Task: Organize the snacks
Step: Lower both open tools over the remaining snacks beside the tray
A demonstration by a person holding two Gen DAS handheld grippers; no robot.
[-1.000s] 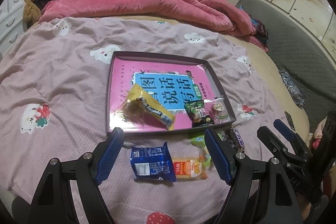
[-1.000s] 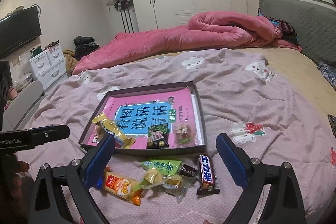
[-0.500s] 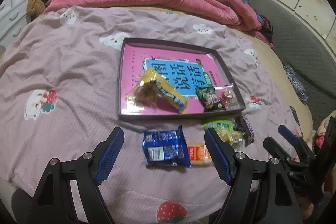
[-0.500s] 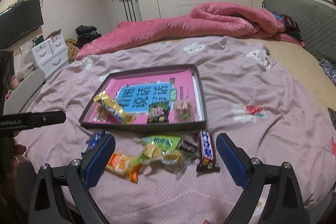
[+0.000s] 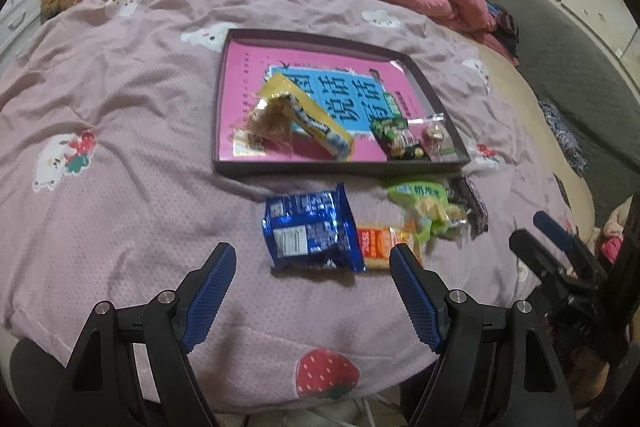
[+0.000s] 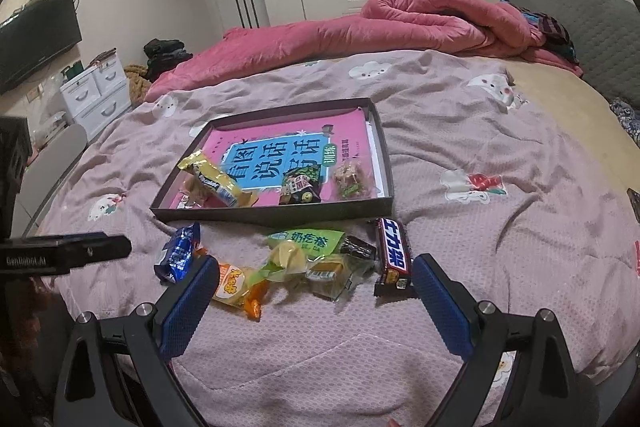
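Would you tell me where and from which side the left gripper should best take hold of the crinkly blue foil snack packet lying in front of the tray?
Probably across the middle of the blue foil snack packet, from above on the near side. It lies flat on the bedspread, its sealed ends pointing toward and away from the tray, and the open left gripper already straddles it.

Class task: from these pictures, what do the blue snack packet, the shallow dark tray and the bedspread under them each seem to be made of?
Blue snack packet: glossy plastic film, likely; it crinkles and glints.
Shallow dark tray: looks like matte cardboard, with thin, straight, dull walls; uncertain.
Bedspread: soft woven or knitted fabric, matte, with dotted texture and wrinkles.
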